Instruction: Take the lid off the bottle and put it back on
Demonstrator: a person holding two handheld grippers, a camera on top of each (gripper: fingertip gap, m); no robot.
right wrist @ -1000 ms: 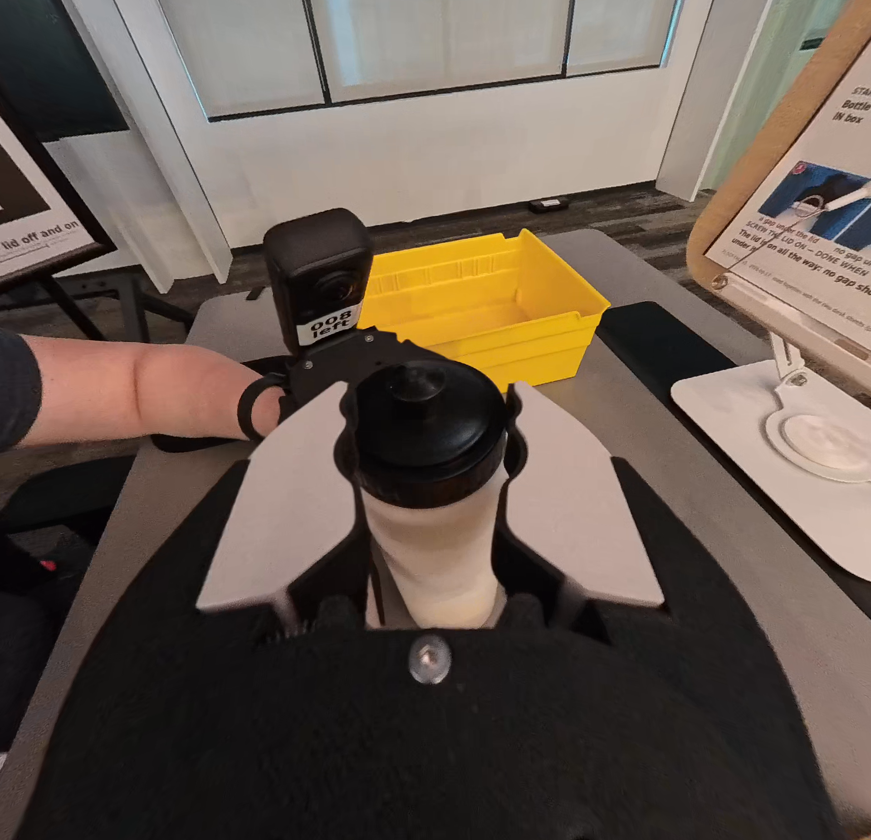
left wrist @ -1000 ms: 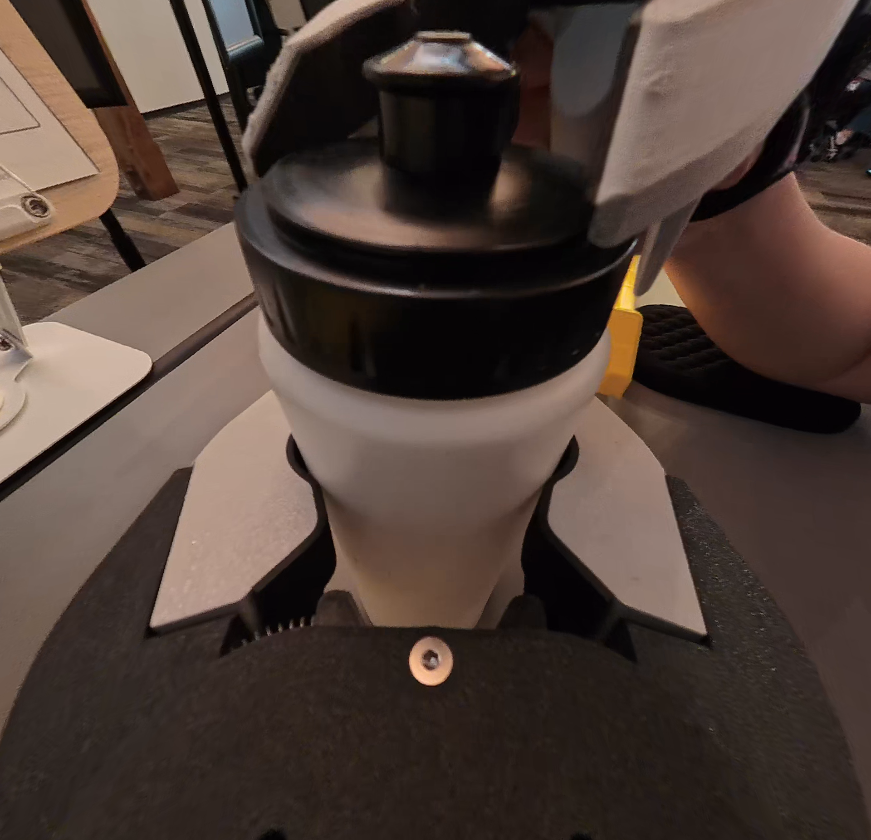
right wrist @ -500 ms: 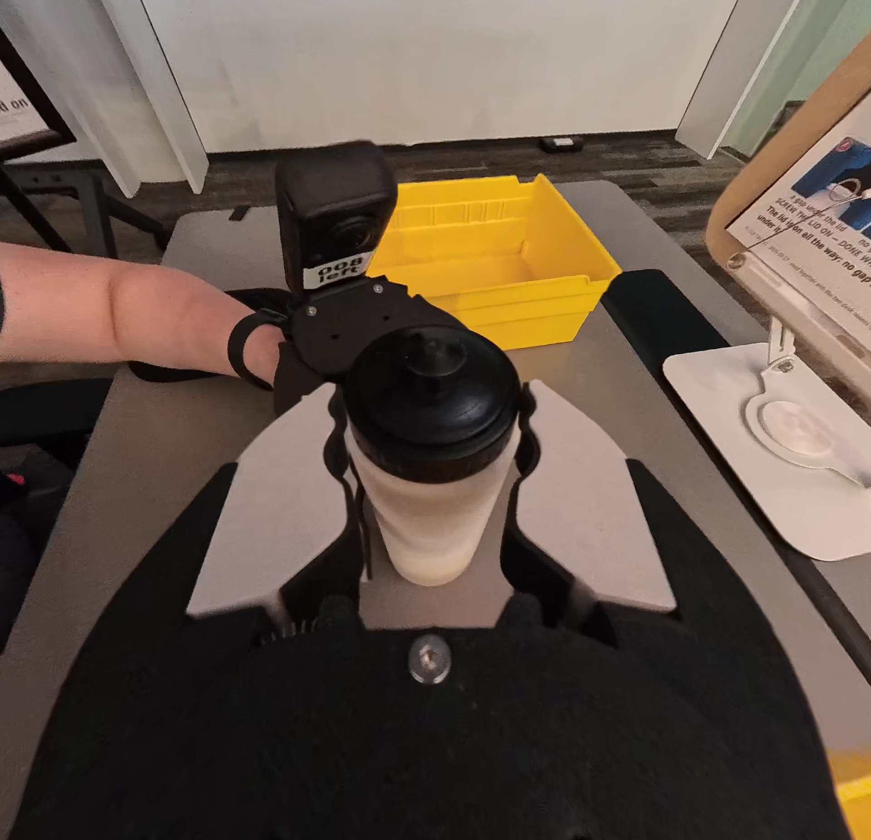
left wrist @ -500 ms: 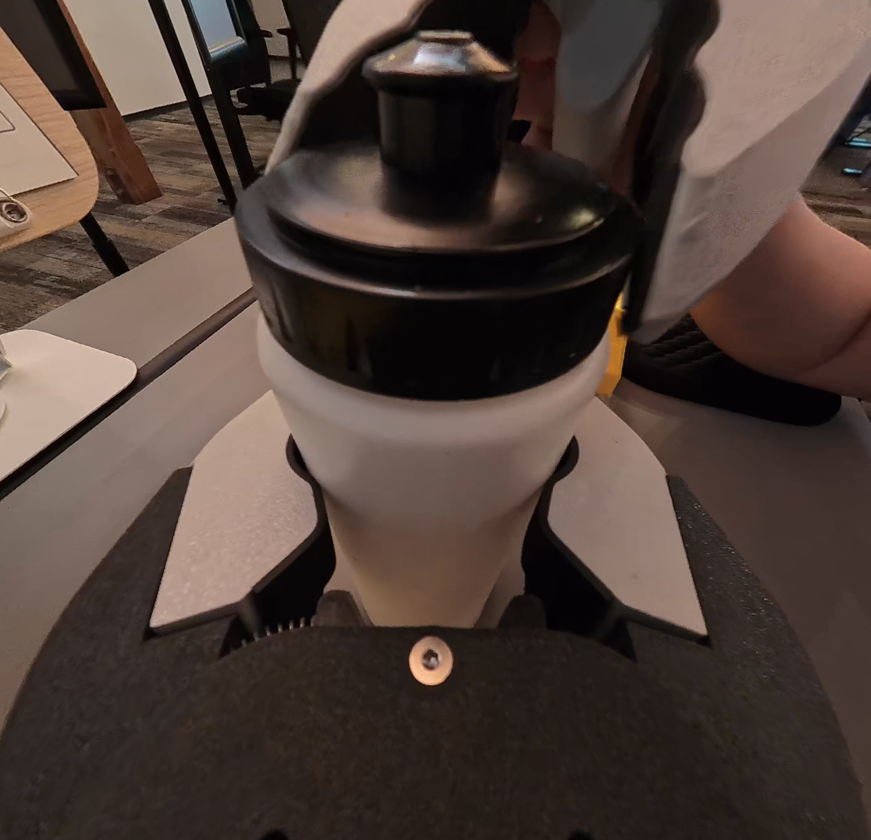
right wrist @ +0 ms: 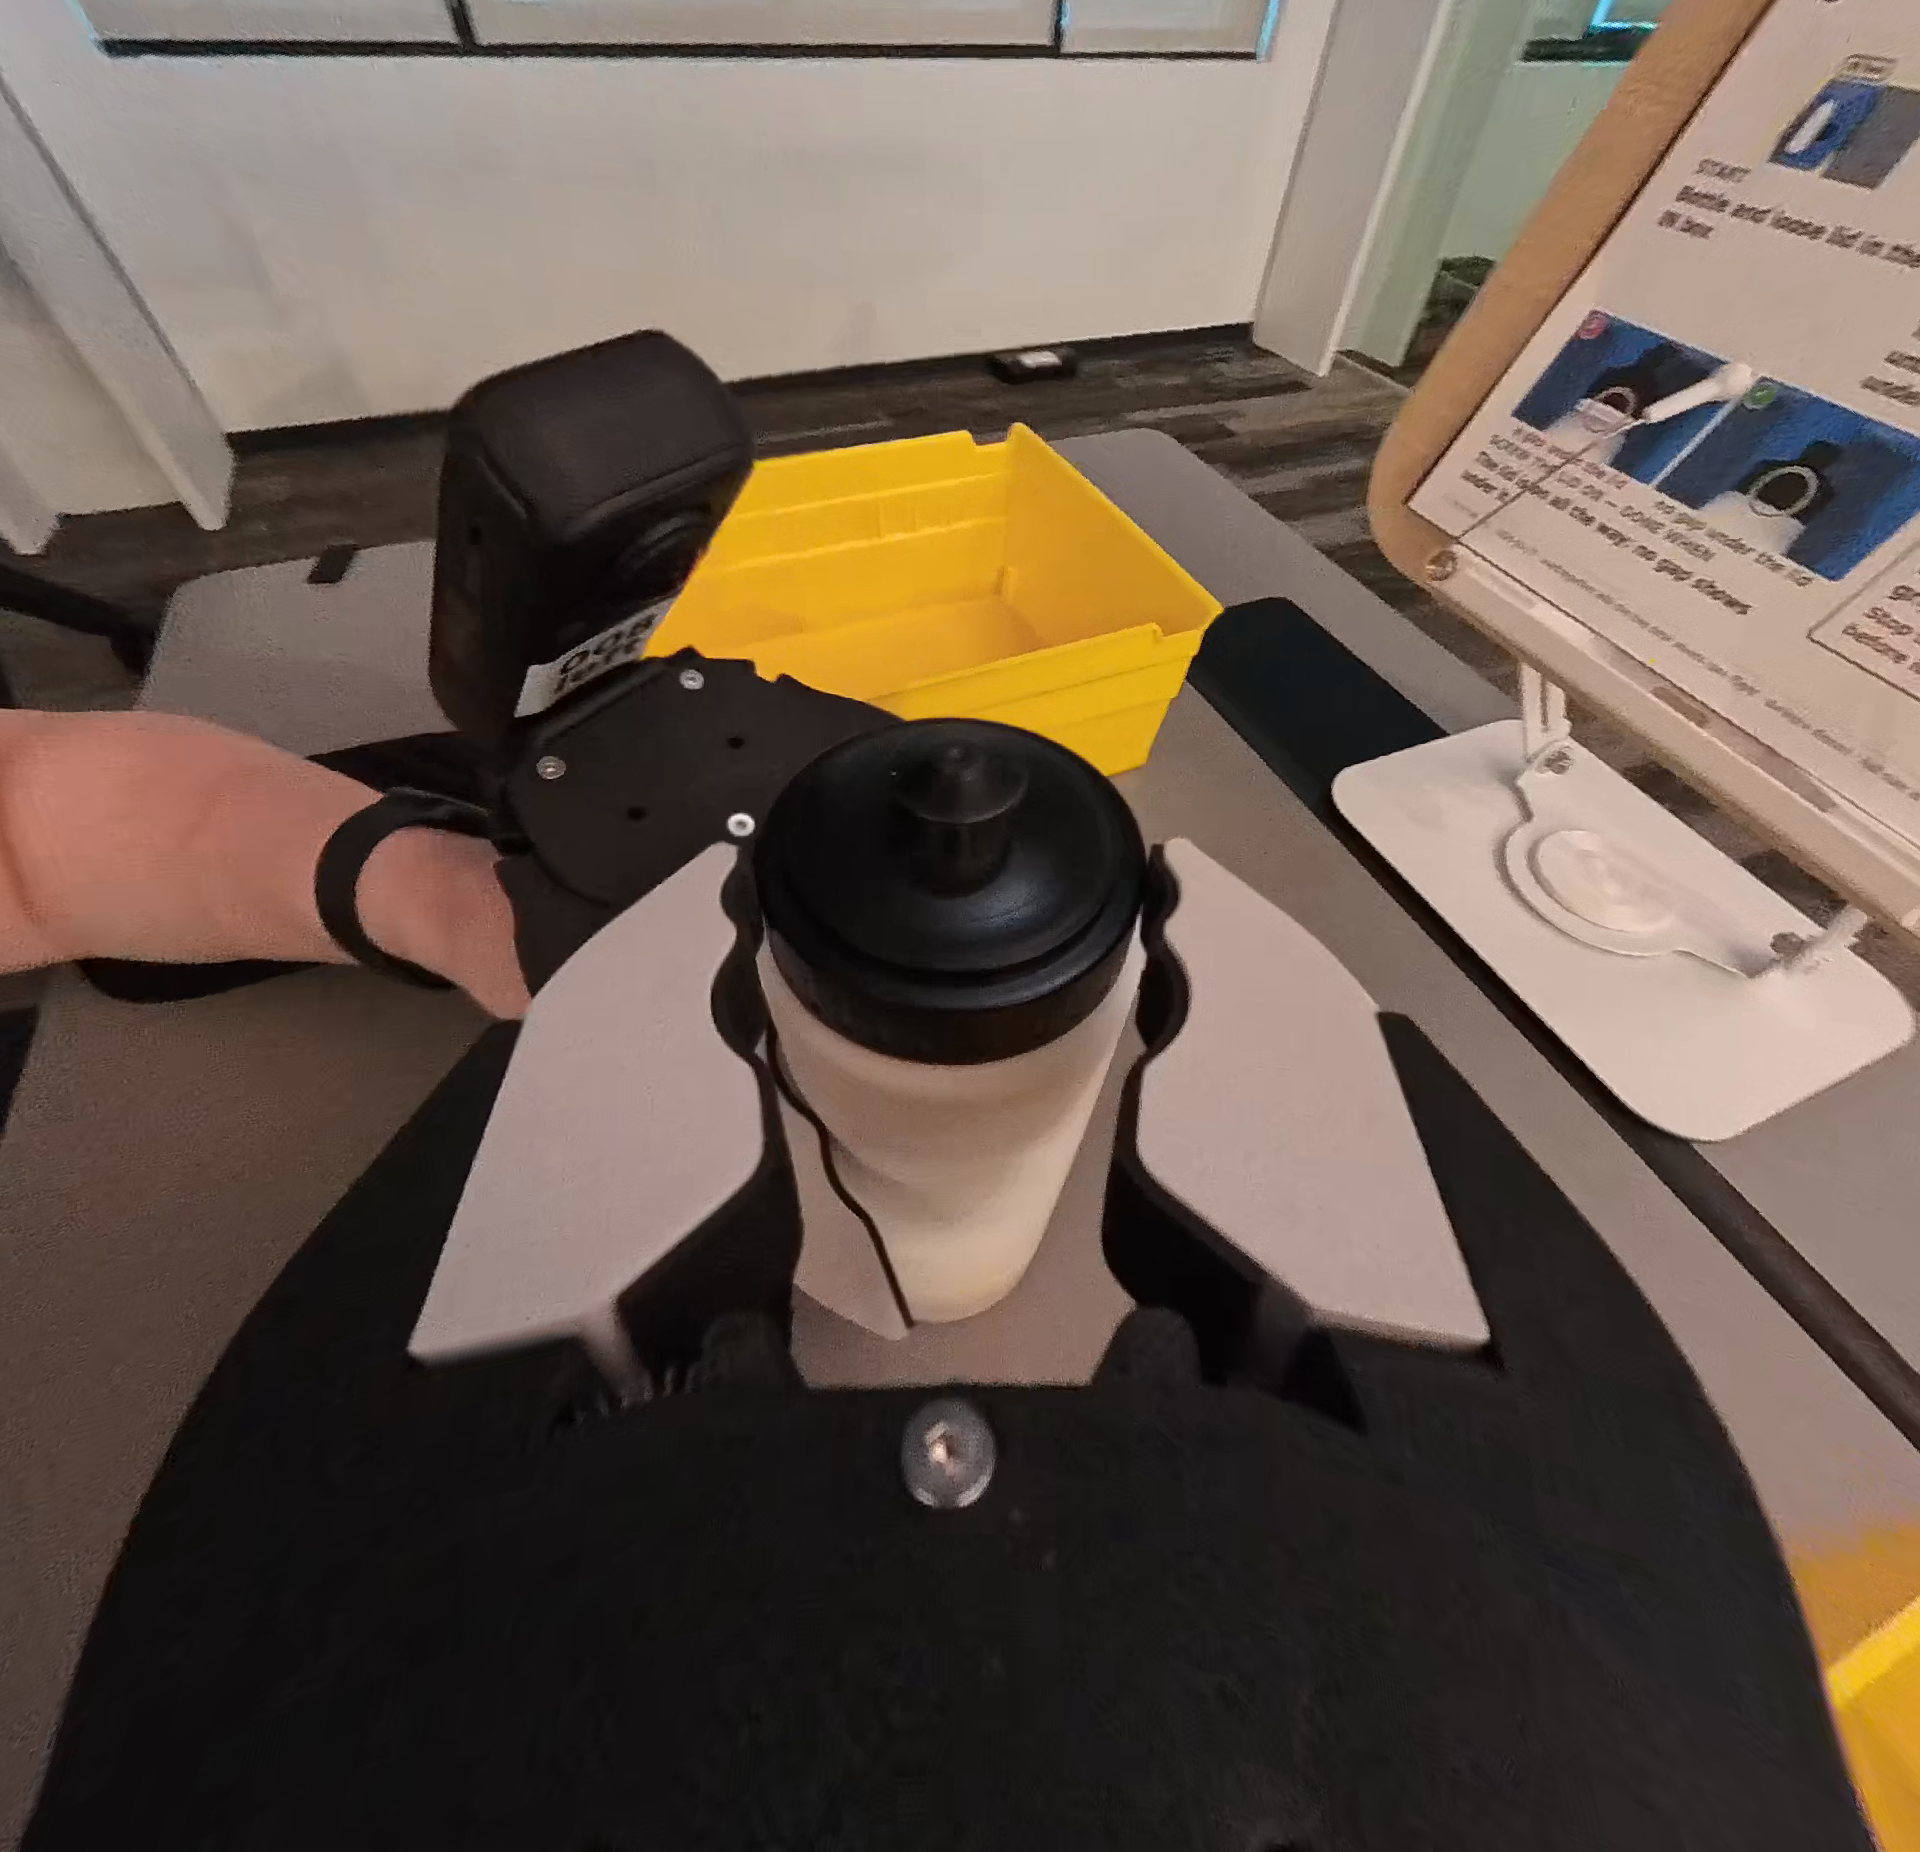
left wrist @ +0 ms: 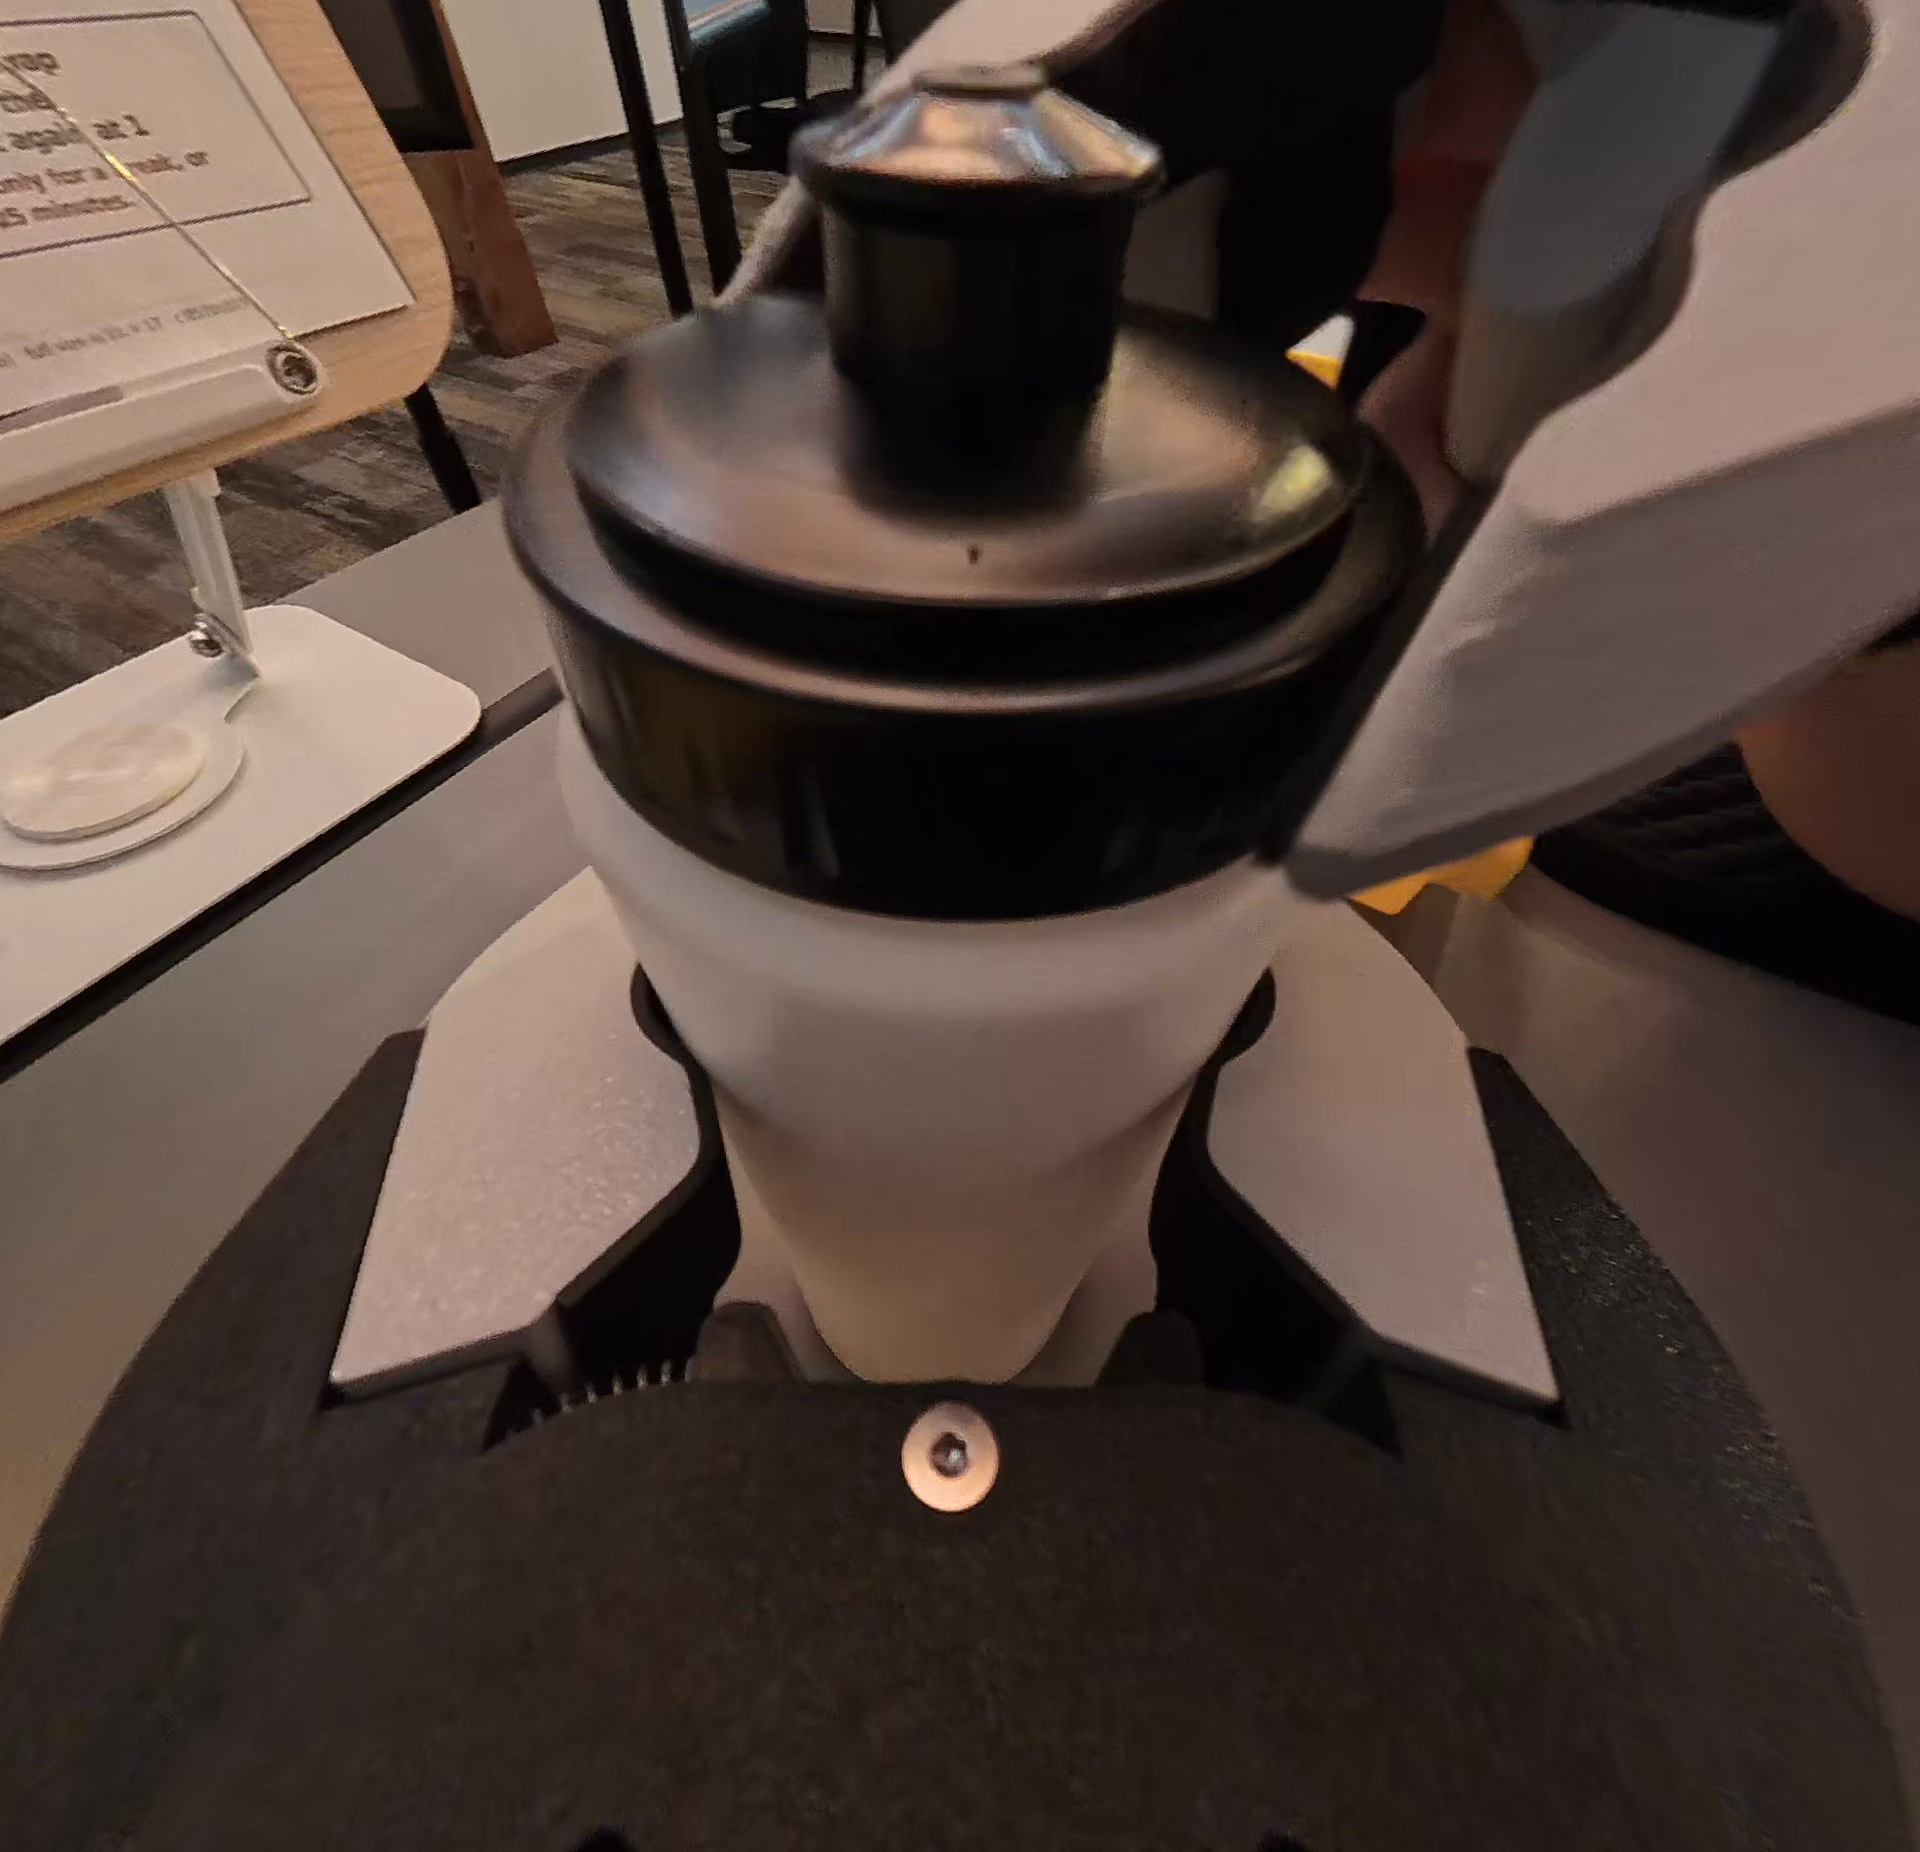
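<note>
A white bottle (left wrist: 935, 1075) with a black lid (left wrist: 956, 680) on it stands on the grey table (right wrist: 260, 1179), leaning slightly. My left gripper (left wrist: 951, 1002) is shut on the bottle's white body below the lid. Its black body and camera (right wrist: 623, 763) show in the right wrist view, held by a hand. My right gripper (right wrist: 945, 888) comes from above and is shut on the lid (right wrist: 951, 929), one finger on each side of its rim. The bottle (right wrist: 935, 1158) hangs below those fingers. One right finger (left wrist: 1610, 607) shows against the lid's right side in the left wrist view.
An empty yellow bin (right wrist: 935, 597) sits behind the bottle. A black pad (right wrist: 1309, 680) lies to its right. An instruction board (right wrist: 1662, 400) on a white stand base (right wrist: 1610, 909) is at the right. Another yellow edge (right wrist: 1870, 1646) shows at the near right corner.
My right gripper has turned around the lid while staying on it. Both views have swung, and the bottle now leans a little. The board has come into the left wrist view.
</note>
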